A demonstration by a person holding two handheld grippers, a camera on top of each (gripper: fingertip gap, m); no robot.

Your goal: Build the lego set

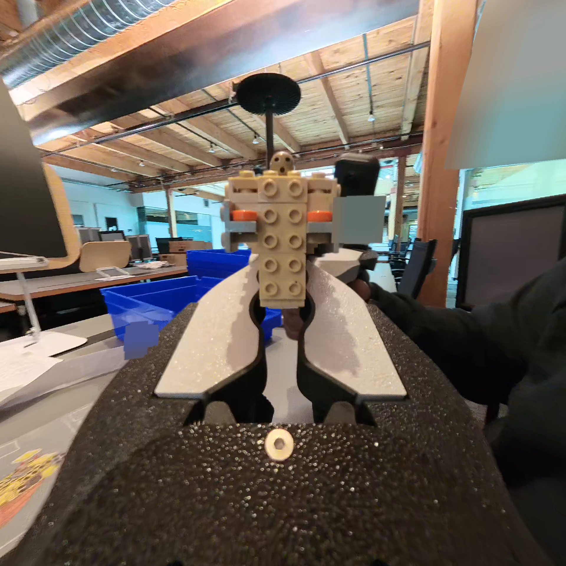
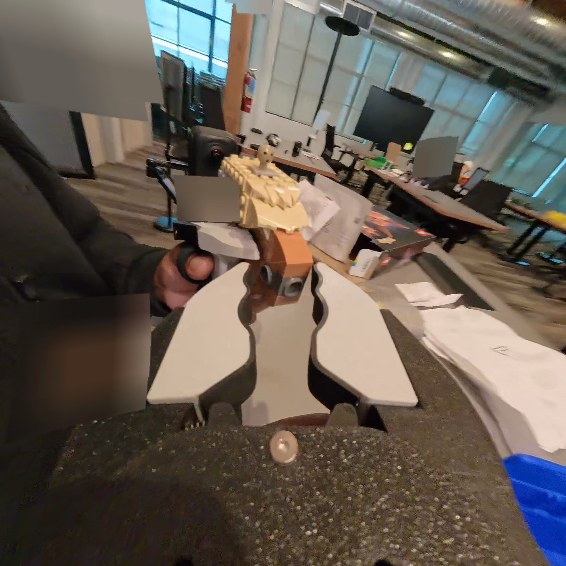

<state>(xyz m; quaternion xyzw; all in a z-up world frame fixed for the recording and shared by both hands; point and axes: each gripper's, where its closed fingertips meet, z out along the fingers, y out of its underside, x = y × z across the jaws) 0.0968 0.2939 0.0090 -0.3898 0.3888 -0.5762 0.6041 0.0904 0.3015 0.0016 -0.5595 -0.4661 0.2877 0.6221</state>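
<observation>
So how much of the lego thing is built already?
A good chunk looks done: the tan lego model already has stacked studded plates, orange round pieces and a small ball knob on top. In hand: the left gripper is clamped on its lower end, held up in the air, while the right gripper sits around the brown and grey block underneath. How much is left I can't tell.
</observation>
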